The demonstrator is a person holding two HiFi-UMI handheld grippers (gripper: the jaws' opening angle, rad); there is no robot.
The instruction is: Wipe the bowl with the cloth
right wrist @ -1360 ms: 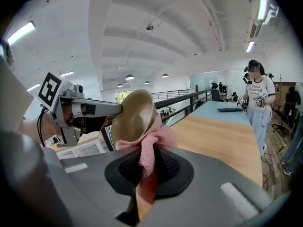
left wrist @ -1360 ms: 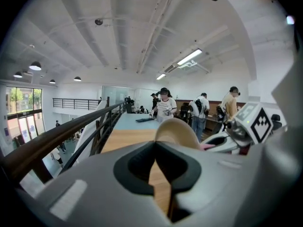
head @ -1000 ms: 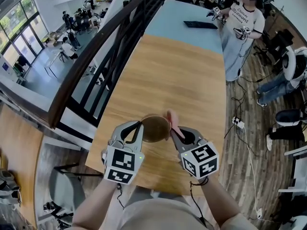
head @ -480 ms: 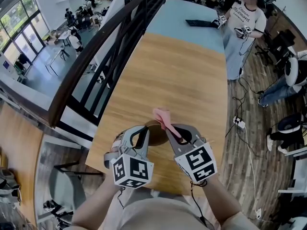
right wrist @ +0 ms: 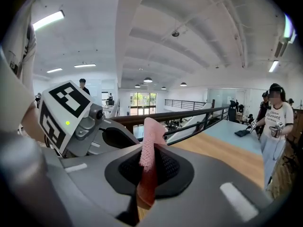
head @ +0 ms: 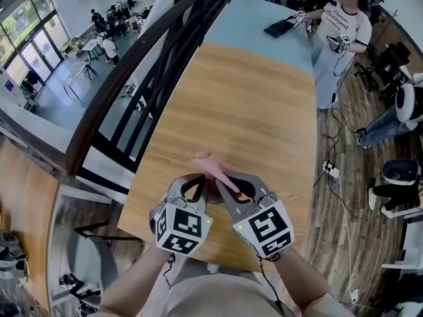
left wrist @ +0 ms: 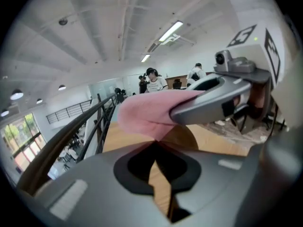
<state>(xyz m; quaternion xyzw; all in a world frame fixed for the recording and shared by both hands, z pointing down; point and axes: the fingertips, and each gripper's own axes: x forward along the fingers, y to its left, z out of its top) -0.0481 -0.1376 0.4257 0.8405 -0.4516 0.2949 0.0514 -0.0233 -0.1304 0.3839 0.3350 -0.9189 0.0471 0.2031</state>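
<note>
Pink cloth [right wrist: 152,134], clamped in right gripper [right wrist: 146,163] fingers, hides most of the bowl [left wrist: 189,136] the left gripper [left wrist: 154,148] pinches.

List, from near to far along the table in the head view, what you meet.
right tool → pink cloth → bare wooden tabletop → flat black device

The head view looks steeply down on the table [head: 251,111], with the left gripper [head: 196,179] and right gripper [head: 226,179] close at 6 o'clock. Each gripper view sits just behind its own fingers [left wrist: 85,183], facing roughly 12 o'clock. All three share the cloth [head: 210,164], table and railing [head: 132,78].
</note>
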